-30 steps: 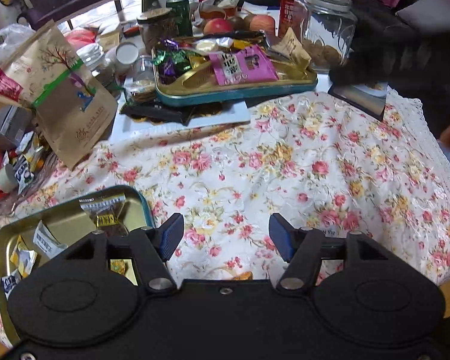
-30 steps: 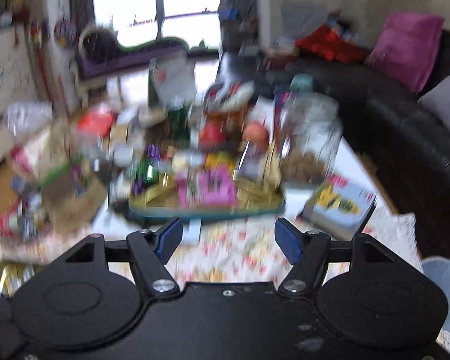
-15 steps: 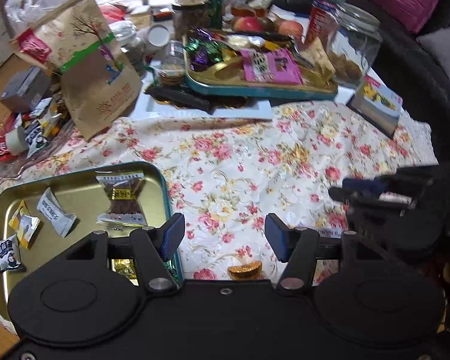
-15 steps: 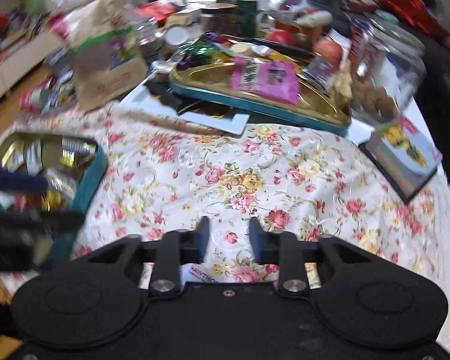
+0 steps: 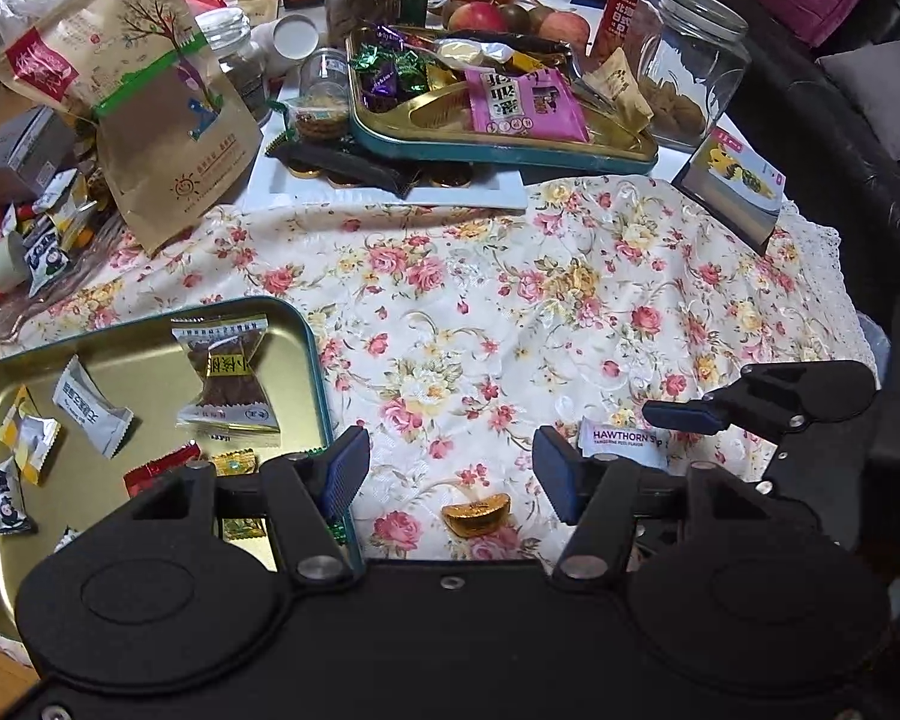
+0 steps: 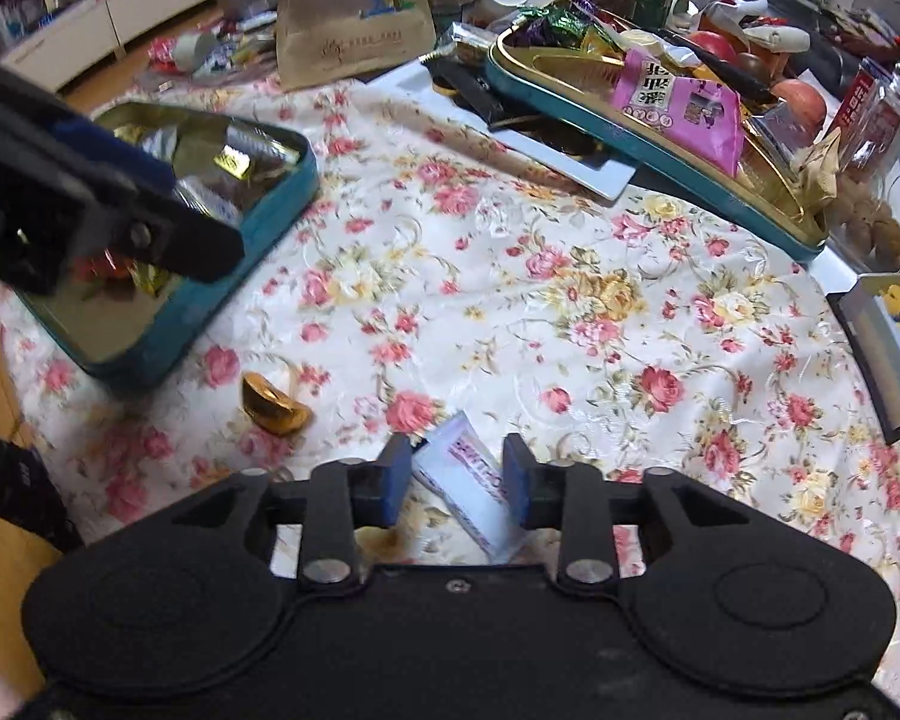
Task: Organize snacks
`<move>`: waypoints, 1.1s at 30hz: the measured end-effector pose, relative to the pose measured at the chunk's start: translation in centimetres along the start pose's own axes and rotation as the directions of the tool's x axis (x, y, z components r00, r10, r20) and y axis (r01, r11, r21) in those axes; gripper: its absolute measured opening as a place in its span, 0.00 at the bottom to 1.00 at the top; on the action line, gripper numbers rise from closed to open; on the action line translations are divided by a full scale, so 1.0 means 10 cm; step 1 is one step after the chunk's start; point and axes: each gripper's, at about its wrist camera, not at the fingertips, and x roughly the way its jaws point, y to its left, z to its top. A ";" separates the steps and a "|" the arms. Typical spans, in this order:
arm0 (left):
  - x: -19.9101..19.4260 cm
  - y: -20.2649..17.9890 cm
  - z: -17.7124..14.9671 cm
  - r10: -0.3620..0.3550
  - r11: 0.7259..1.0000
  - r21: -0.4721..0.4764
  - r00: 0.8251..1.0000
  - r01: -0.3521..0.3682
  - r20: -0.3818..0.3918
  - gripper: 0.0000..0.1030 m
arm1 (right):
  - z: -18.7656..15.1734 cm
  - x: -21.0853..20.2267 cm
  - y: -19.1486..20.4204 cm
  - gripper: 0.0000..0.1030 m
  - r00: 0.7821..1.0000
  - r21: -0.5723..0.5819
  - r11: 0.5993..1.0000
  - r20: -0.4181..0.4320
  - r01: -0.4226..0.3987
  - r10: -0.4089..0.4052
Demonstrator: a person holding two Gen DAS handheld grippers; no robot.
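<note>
A gold ingot-shaped candy [image 5: 476,516] lies on the floral cloth between the open fingers of my left gripper [image 5: 450,474]; it also shows in the right wrist view [image 6: 273,402]. A white hawthorn snack packet [image 5: 624,443] lies just right of it. My right gripper [image 6: 457,479] is low over that packet [image 6: 471,495], jaws partly open on either side of it, not closed on it. A teal tin with a gold inside [image 5: 315,354] holds several wrapped snacks at the left, and also shows in the right wrist view [image 6: 270,204].
A second teal tray [image 5: 498,147] piled with candies and a pink packet [image 5: 525,105] sits at the back on a white board. A brown paper bag [image 5: 162,114], a glass jar [image 5: 690,66], cans, apples and a booklet [image 5: 738,174] crowd the far side.
My right gripper has dropped to the cloth near the front edge and opened a little around the white packet. My left gripper has moved down, with the gold candy now between its fingers.
</note>
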 end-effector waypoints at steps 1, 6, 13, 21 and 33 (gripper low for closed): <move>0.01 0.01 0.00 -0.005 1.000 -0.007 1.000 0.005 -0.008 0.62 | -0.02 0.04 0.01 0.41 1.000 -0.025 1.000 -0.017 0.000 0.000; 0.04 0.04 0.01 -0.005 1.000 -0.020 1.000 0.004 -0.024 0.62 | -0.04 0.22 -0.02 0.44 0.998 -0.061 0.998 -0.061 0.016 -0.020; 0.10 0.03 0.03 -0.024 1.000 -0.016 0.998 0.023 -0.052 0.61 | 0.04 0.32 -0.17 0.51 0.994 0.054 0.998 -0.098 -0.032 0.037; 0.17 -0.01 0.06 -0.016 1.000 -0.017 0.997 0.015 -0.073 0.60 | 0.04 0.33 -0.15 0.61 0.993 0.034 0.998 -0.105 -0.056 0.059; 0.42 -0.17 0.03 -0.004 0.999 0.045 0.987 0.012 -0.162 0.59 | 0.02 0.15 -0.49 0.20 0.982 0.359 0.930 -0.190 0.072 -0.003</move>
